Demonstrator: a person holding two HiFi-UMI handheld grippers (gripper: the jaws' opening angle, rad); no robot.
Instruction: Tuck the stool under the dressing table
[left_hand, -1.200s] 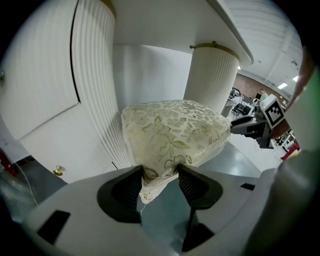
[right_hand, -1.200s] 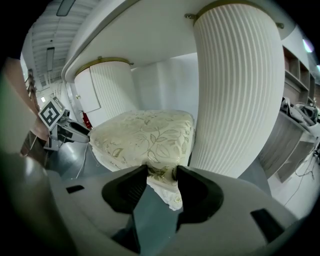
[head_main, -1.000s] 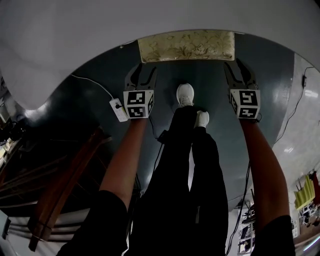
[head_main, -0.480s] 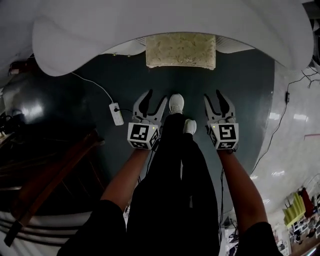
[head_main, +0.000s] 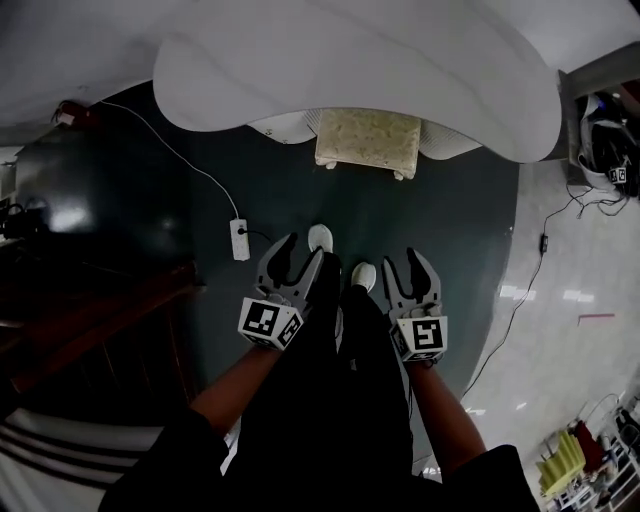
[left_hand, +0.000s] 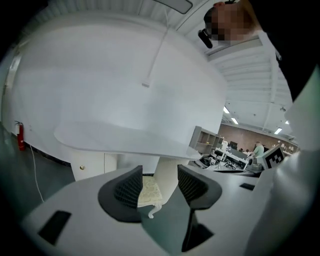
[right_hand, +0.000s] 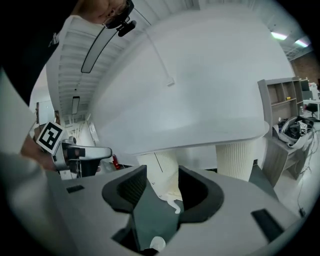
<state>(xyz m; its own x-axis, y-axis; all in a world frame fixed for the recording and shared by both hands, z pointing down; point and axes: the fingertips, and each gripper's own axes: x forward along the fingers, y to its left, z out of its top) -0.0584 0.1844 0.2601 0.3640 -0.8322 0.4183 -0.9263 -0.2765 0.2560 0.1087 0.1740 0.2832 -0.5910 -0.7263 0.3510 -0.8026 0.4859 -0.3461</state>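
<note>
The stool (head_main: 367, 140) has a cream floral cushion and white legs. It stands on the dark carpet with its far side under the white dressing table (head_main: 350, 70). My left gripper (head_main: 290, 258) and right gripper (head_main: 412, 270) hang well back from it, close to the person's white shoes, both open and empty. In the left gripper view the stool (left_hand: 148, 192) shows far off between the open jaws of my left gripper (left_hand: 159, 180). In the right gripper view a white stool leg (right_hand: 175, 204) shows beyond my right gripper (right_hand: 162, 182).
A white power strip (head_main: 239, 240) with its cable lies on the carpet at left. Dark wooden furniture (head_main: 90, 330) stands at the far left. A cable (head_main: 545, 240) runs over the glossy floor at right. Ribbed white table legs (right_hand: 237, 157) flank the stool.
Both grippers have drawn back from the stool's two ends toward the person and risen. The stool now looks smaller and sits under the table's edge.
</note>
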